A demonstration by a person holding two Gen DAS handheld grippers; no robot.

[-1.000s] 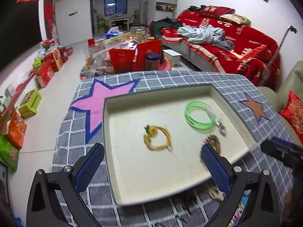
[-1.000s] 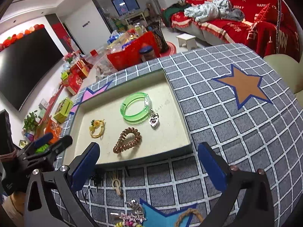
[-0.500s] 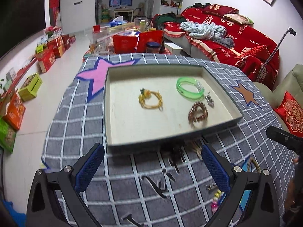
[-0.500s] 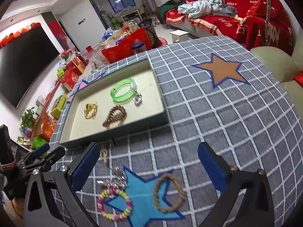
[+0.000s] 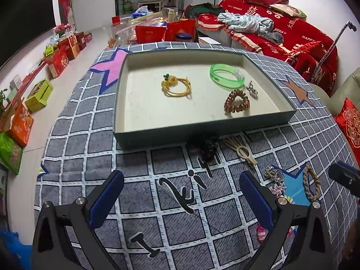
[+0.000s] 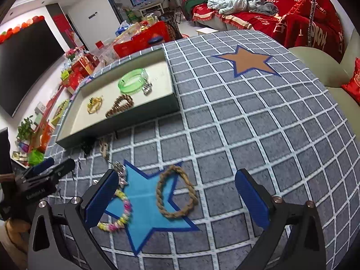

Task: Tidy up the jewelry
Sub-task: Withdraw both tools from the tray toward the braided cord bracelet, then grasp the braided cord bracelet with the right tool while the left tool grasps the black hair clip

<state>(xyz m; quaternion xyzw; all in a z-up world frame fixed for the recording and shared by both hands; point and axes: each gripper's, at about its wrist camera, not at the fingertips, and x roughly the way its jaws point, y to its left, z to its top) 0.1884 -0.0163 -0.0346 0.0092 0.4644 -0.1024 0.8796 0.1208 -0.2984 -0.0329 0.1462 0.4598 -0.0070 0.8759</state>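
A shallow tray [image 5: 202, 128] [image 6: 117, 132] holds a green bangle [image 5: 226, 76] [image 6: 132, 81], a yellow cord bracelet [image 5: 176, 86] [image 6: 95, 104], a brown coil hair tie [image 5: 236, 101] [image 6: 120, 104] and a silver charm [image 5: 252, 88] [image 6: 147, 88]. In front of it on the grey grid cloth lie a beige clip [image 5: 241, 150], a black clip [image 5: 208, 149], a braided rope bracelet [image 6: 175, 192] [image 5: 311, 185], a pastel bead bracelet [image 6: 119, 216] and sparkly pieces [image 5: 273, 175]. My left gripper [image 5: 181, 199] is open over bare cloth. My right gripper [image 6: 175, 199] is open, straddling the rope bracelet.
The round table's edge [image 5: 42, 168] drops to the floor on the left, where gift boxes [image 5: 38, 94] stand. A red sofa [image 5: 292, 36] and a cushion [image 5: 348, 123] lie to the right. A blue star patch [image 6: 146, 204] lies under the loose jewelry.
Both grippers have pulled back from the tray toward the near side of the table. The loose jewelry on the blue star has come into view under the right gripper.
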